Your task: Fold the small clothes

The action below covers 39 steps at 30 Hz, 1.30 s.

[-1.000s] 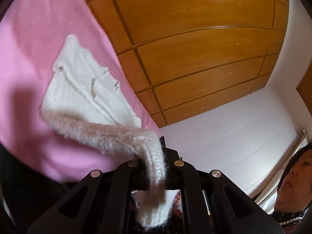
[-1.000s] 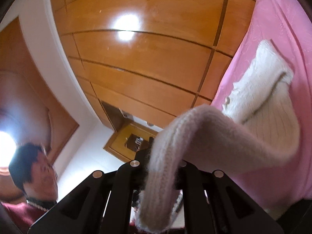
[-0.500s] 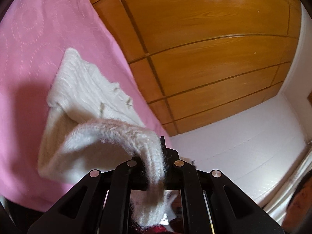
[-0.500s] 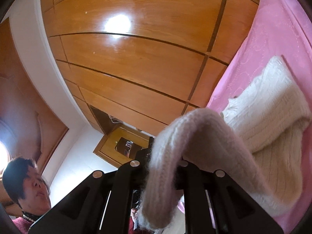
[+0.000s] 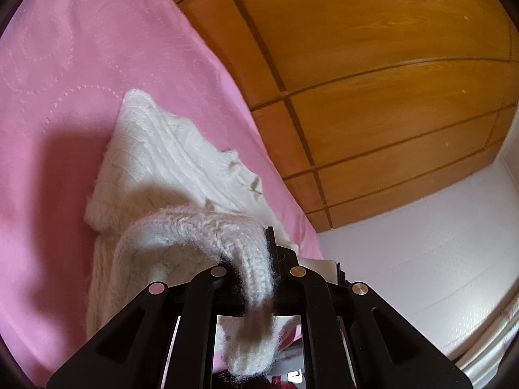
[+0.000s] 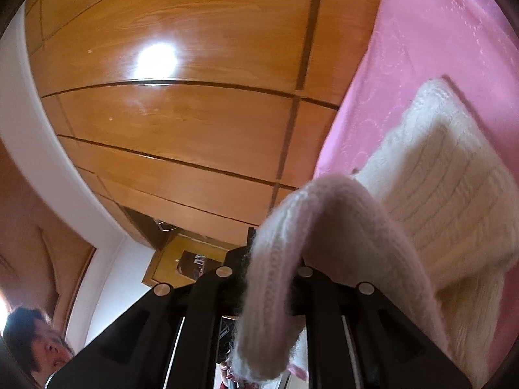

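A small cream knitted sweater [image 5: 168, 162] lies on a pink sheet [image 5: 81, 48]. My left gripper [image 5: 259, 256] is shut on the sweater's ribbed hem, which drapes back over the jaws toward the camera. The lifted hem arches over the flat part of the garment. In the right wrist view the same sweater [image 6: 447, 175] lies on the pink sheet [image 6: 438, 32] at the right. My right gripper [image 6: 272, 259] is shut on the other end of the ribbed hem, which hangs down over it. The fingertips of both grippers are hidden by the knit.
A wooden panelled wall [image 5: 373, 81] stands behind the pink sheet. A white surface [image 5: 421, 253] lies at the lower right of the left wrist view. A person's head [image 6: 29, 340] shows at the lower left of the right wrist view, near a wooden cabinet [image 6: 181, 259].
Both grippers carried the hem forward over the sweater. The lifted part now folds over the flat part, which looks larger and closer in both views.
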{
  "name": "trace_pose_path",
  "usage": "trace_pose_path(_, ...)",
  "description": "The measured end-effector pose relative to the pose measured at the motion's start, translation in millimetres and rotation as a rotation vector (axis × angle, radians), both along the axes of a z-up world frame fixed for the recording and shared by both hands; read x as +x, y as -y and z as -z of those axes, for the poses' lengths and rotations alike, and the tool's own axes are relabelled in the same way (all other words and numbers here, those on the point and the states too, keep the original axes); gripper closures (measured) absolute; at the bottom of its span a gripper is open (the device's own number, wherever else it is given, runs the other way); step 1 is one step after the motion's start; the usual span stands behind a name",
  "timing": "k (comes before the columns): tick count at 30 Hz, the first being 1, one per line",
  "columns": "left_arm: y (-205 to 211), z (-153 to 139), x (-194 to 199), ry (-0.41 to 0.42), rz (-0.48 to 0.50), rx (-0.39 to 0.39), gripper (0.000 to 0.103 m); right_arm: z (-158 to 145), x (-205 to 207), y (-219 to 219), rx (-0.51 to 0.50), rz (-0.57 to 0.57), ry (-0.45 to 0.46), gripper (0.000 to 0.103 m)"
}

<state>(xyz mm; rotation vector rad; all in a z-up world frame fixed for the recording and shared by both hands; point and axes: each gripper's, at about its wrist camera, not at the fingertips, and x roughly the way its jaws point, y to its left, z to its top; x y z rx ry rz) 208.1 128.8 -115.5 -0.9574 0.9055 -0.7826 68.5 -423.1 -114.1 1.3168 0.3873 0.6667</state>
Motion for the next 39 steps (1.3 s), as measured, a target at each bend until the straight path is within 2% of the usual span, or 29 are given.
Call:
trace_pose_path(4, 2.2, 12.8, 14.3, -0.06, -0.05, -0.023, 0.098, 8.4, 19.1, 0.5, -0.026, 0.013, -0.038, 0.088)
trace_pose_path(6, 3.7, 16.5, 20.3, -0.069, -0.067, -0.012, 0.098, 13.4, 28.5, 0.6, -0.039, 0.03, -0.059, 0.082)
trace_pose_path(7, 4.9, 17.9, 23.1, -0.067, -0.071, 0.002, 0.098, 16.7, 33.1, 1.2, -0.052, 0.043, -0.071, 0.08)
trace_pose_path(9, 10.3, 22.3, 31.2, -0.053, -0.083, 0.079, 0.098, 24.0, 41.1, 1.9, -0.067, 0.075, -0.091, 0.072)
trace_pose_path(12, 19.2, 32.4, 40.3, -0.059, -0.092, 0.162, 0.094, 37.2, 49.4, 1.6, -0.078, 0.12, -0.111, 0.07)
trace_pose_path(15, 22.7, 38.9, 45.8, -0.061, -0.109, 0.179, 0.094, 38.1, 52.9, -3.8, -0.179, 0.154, -0.076, 0.069)
trace_pose_path(16, 22.5, 39.6, 47.1, -0.058, -0.114, 0.179, 0.094, 35.4, 52.3, -8.2, -0.243, 0.159, -0.046, 0.067)
trace_pose_path(18, 21.2, 39.2, 49.4, -0.048, -0.126, 0.162, 0.085, 30.9, 49.2, -14.9, -0.303, 0.161, 0.011, 0.053)
trace_pose_path(21, 15.4, 32.6, 49.5, -0.02, -0.163, 0.113, 0.06, 28.4, 44.8, -19.8, -0.33, 0.166, 0.056, 0.047)
trace_pose_path(23, 10.4, 20.8, 44.6, 0.014, -0.236, 0.112, 0.032, 30.4, 41.8, -19.5, -0.324, 0.178, 0.069, 0.046)
trace_pose_path(24, 8.8, 16.2, 41.7, 0.026, -0.271, 0.136, 0.027, 31.0, 40.2, -19.4, -0.322, 0.183, 0.072, 0.046)
trace_pose_path(26, 9.0, 4.2, 33.9, 0.066, -0.332, 0.194, 0.024, 32.7, 37.2, -19.8, -0.324, 0.192, 0.078, 0.046)
trace_pose_path(29, 25.1, -7.8, 26.2, 0.11, -0.302, 0.275, 0.024, 30.3, 36.6, -25.9, -0.359, 0.198, 0.08, 0.044)
trace_pose_path(33, 72.1, -19.0, 17.3, 0.176, -0.159, 0.421, 0.024, 30.4, 33.8, -28.7, -0.371, 0.195, 0.094, 0.042)
trace_pose_path(37, 130.4, -21.7, 13.5, 0.271, 0.011, 0.601, 0.024, 26.3, 37.2, -32.4, -0.397, 0.198, 0.084, 0.042)
trace_pose_path(39, 154.1, -15.6, 20.8, 0.317, 0.063, 0.73, 0.024, 23.2, 40.9, -36.0, -0.435, 0.199, 0.059, 0.042)
